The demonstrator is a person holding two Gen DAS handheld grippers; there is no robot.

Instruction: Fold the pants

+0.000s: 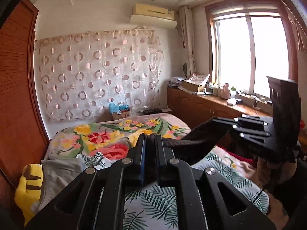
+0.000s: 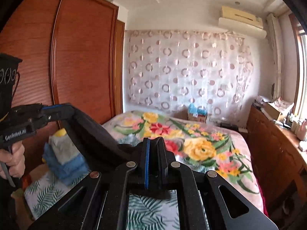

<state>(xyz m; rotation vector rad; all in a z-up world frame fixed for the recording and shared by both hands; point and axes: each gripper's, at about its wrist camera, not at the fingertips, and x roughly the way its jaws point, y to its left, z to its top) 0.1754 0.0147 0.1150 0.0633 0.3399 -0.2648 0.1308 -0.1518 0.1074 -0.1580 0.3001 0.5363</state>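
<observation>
Two black grippers are holding one dark, soft fabric pair of pants (image 1: 193, 143) aloft between them, above the bed with its leaf-print sheet (image 1: 153, 197) and floral blanket (image 2: 201, 143). I'm seeing my left gripper (image 1: 150, 140) pinching an edge of the cloth, fingers pressed nearly together. My right gripper (image 2: 154, 143) is clamping the other edge, the fabric sagging in between.

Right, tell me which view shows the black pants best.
The right wrist view: there the black pants show as a broad sagging sheet strung between the left claw and the right claw. The left wrist view shows only a narrow dark band running from claw to claw.
</observation>
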